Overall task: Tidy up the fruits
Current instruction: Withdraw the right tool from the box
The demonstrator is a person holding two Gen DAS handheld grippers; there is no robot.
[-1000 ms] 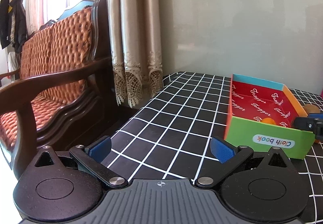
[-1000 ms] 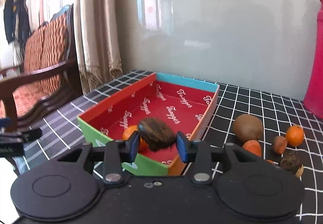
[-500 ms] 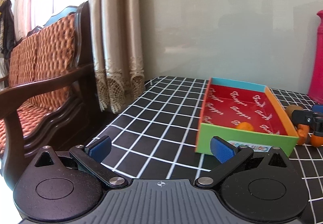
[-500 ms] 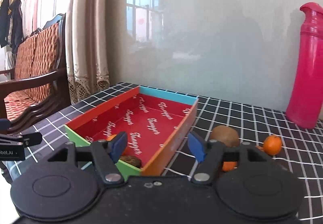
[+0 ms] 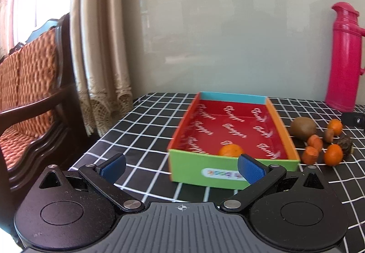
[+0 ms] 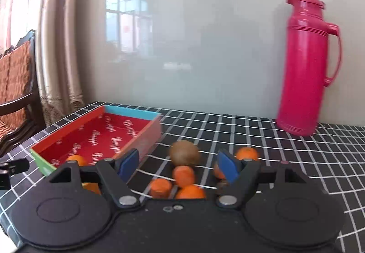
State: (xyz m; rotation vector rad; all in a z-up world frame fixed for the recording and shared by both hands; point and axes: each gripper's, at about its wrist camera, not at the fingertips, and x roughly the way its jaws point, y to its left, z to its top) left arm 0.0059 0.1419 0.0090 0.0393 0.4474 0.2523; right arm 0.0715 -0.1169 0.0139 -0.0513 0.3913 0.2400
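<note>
A cardboard box [image 5: 232, 172] with a red inside stands on the checked table; it also shows in the right wrist view [image 6: 95, 136]. One orange [image 5: 230, 150] lies in it near the front wall, also seen from the right [image 6: 76, 159]. Right of the box lie a kiwi [image 5: 303, 126], several small oranges [image 5: 333, 154] and a dark brown fruit [image 5: 345, 143]. My left gripper [image 5: 181, 167] is open and empty, in front of the box. My right gripper [image 6: 178, 165] is open and empty, above the loose fruits, with the kiwi [image 6: 184, 153] between its fingers in view.
A pink thermos [image 5: 344, 56] stands at the back right by the wall, also in the right wrist view [image 6: 305, 63]. A wooden sofa [image 5: 29, 93] and a curtain [image 5: 100, 47] are left of the table. The table's left edge is near the left gripper.
My right gripper let go of the dark brown fruit in the box, opened, and swung right over the loose fruits. My left gripper turned right toward the box.
</note>
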